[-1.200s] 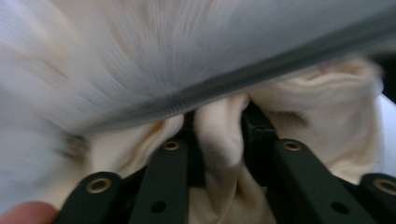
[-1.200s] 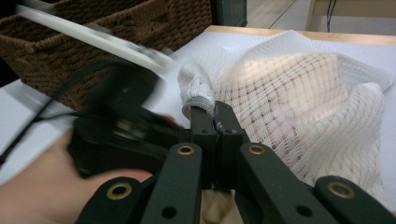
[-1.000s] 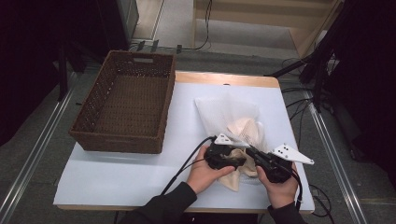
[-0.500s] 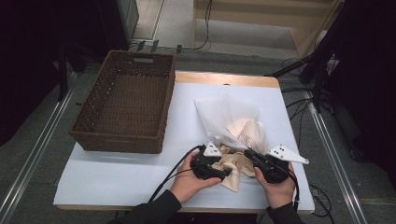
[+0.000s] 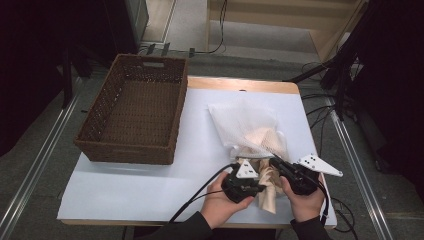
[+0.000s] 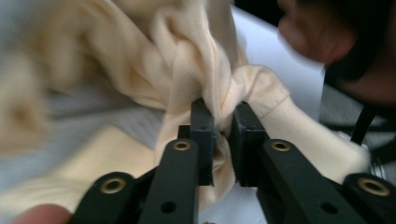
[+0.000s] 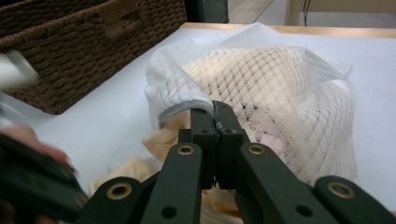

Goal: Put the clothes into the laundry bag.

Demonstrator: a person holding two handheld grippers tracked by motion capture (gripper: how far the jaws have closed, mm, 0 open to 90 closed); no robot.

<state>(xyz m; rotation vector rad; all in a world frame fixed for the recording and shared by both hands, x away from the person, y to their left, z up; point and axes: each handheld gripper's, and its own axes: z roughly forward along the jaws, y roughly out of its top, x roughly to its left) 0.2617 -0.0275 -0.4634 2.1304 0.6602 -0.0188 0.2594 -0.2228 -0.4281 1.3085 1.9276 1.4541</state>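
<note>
A white mesh bag (image 5: pixel 245 122) lies on the white table (image 5: pixel 150 185), with a cream cloth (image 5: pixel 267 192) spilling out of its mouth toward the near edge. My left gripper (image 6: pixel 223 116) has just been closing and now pinches a bunched fold of the cream cloth (image 6: pixel 187 60) between its pads. In the high view the left gripper (image 5: pixel 261 184) sits left of the cloth. My right gripper (image 7: pixel 215 109) is shut on the grey-edged rim of the mesh bag (image 7: pixel 289 84). It holds that rim (image 5: pixel 275 161) from the right in the high view.
A brown wicker basket (image 5: pixel 135 110) stands on the left part of the table, close to the bag. A person's hands (image 5: pixel 220 200) hold both grippers at the near edge, and black cables (image 5: pixel 200 192) trail off the front. A floor rail and stands flank the table.
My left gripper drew back toward the near edge, then shifted right onto the cloth and its jaws came together on a fold. The right gripper kept its place on the bag rim.
</note>
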